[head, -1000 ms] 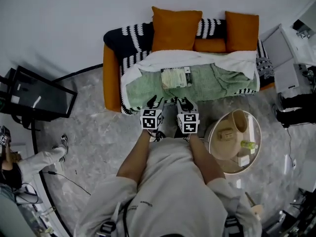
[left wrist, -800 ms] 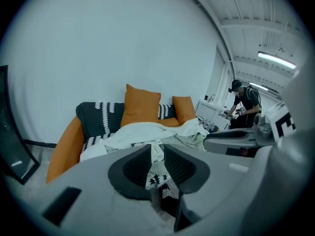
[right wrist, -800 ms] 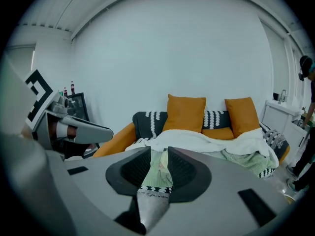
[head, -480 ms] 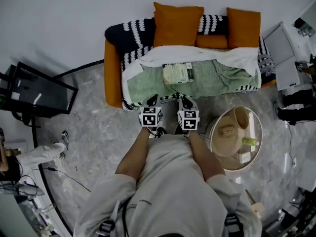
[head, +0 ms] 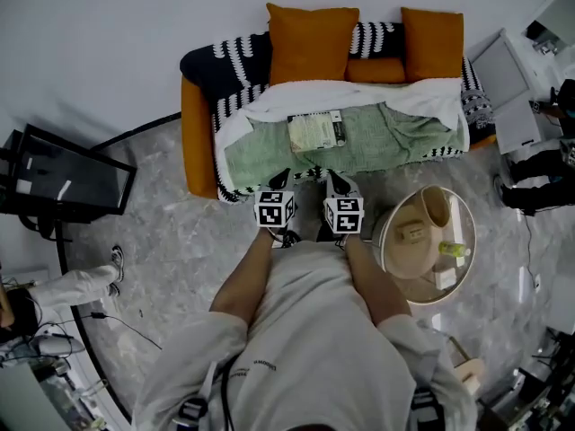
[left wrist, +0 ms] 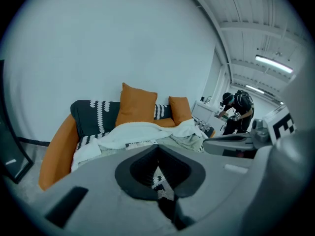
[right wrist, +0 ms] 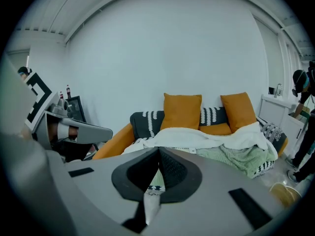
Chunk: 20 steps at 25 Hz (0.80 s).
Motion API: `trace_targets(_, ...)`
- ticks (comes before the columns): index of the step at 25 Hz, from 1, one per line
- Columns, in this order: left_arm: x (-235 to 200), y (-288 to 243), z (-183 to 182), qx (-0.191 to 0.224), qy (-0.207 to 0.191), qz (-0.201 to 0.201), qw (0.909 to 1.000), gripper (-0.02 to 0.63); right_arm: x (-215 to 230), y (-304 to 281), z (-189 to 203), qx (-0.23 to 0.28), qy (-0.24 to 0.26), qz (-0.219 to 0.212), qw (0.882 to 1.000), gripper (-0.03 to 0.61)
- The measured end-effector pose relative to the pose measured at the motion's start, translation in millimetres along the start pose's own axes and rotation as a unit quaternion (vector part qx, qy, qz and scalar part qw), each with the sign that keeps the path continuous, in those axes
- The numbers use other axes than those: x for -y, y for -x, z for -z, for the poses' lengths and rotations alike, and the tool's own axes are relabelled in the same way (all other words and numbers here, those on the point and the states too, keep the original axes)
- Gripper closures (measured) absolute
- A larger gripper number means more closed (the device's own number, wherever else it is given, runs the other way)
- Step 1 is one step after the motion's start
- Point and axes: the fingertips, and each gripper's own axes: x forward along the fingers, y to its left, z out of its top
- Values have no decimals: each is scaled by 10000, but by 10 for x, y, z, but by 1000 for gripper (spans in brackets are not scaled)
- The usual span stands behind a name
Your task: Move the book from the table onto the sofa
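Already the book (head: 316, 131) is lying flat on the green blanket (head: 395, 137) covering the sofa (head: 199, 142), in front of an orange cushion (head: 310, 43). The left claw (head: 280, 180) and right claw (head: 332, 180) are hovering side by side near the sofa's front edge, each clenched on nothing. The round counter (head: 388, 250) is standing at the person's right.

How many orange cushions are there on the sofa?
3: a large orange cushion upright left of centre, a second upright cushion toward the right end, a small low cushion between them. The green blanket may hide more.
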Motion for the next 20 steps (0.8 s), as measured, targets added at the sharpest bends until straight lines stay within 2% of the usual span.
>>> trace_targets(7, 26, -36, -20, 89, 182, 154, 9997, 603, 35, -15, -7, -6, 13, 36, 10000, 571)
trace_targets(20, 28, -36, -11, 107, 212, 129, 9996, 603, 92, -1, 15, -41, 5, 81, 10000, 572)
